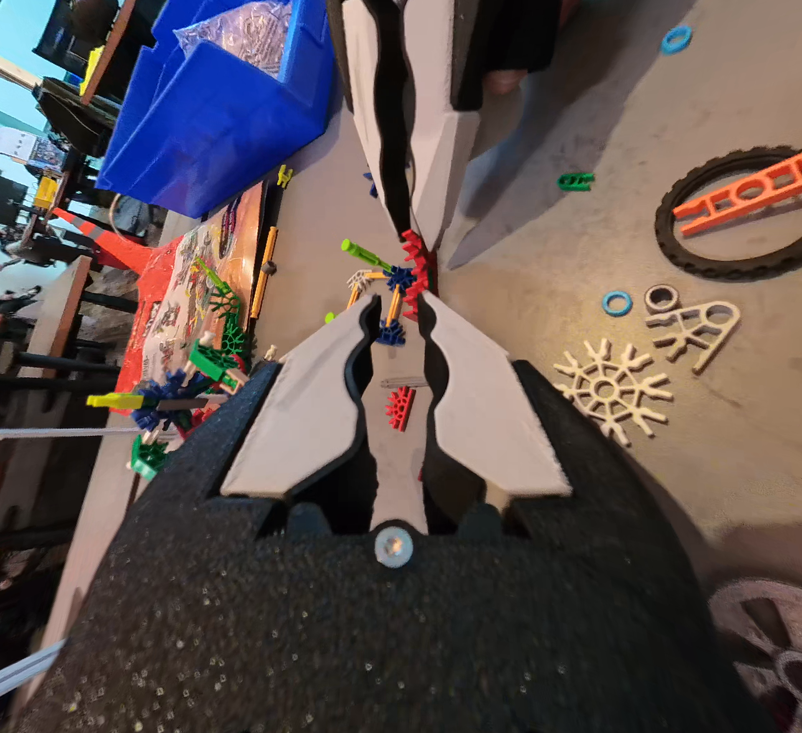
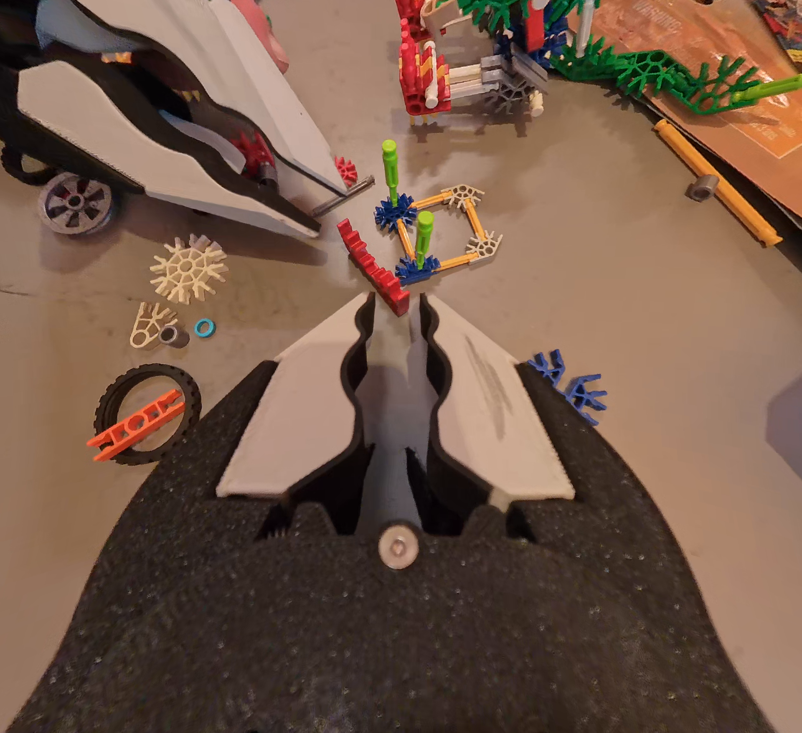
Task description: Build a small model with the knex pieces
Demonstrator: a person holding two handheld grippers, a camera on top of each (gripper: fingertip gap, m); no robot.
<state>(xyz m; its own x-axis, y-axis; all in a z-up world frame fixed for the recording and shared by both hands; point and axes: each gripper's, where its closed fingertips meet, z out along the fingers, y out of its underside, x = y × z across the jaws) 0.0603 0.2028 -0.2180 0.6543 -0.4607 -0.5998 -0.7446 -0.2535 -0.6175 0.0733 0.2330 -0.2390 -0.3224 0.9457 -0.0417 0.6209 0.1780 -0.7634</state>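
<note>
My right gripper [image 2: 396,297] is shut on the near end of a red toothed connector strip [image 2: 371,265], which slants up to the left just above the grey table. In the left wrist view this gripper [image 1: 414,237] comes down from the top, pinching the strip [image 1: 411,274]. Beside the strip sits a small square frame of yellow rods [image 2: 438,230] with two blue connectors, two pale ones and two upright lime-green rods. My left gripper [image 1: 399,297] is open and empty, its tips close to the strip's far end. It also shows in the right wrist view [image 2: 332,211].
A grey rod [image 1: 403,382] and a small red connector [image 1: 401,408] lie under the left gripper. A white snowflake connector [image 2: 188,269], a black tyre [image 2: 106,399] and a grey wheel [image 2: 73,202] lie at left. A larger model [image 2: 499,39] and printed bag [image 2: 694,61] lie behind. Blue bins [image 1: 217,104] stand at the table edge. One gripper's finger ends stand about 5 cm off the other's. The left tips stand about 5 cm off the grey rod [image 1: 403,382]. Look for it in the right wrist view [image 2: 355,195] too.
</note>
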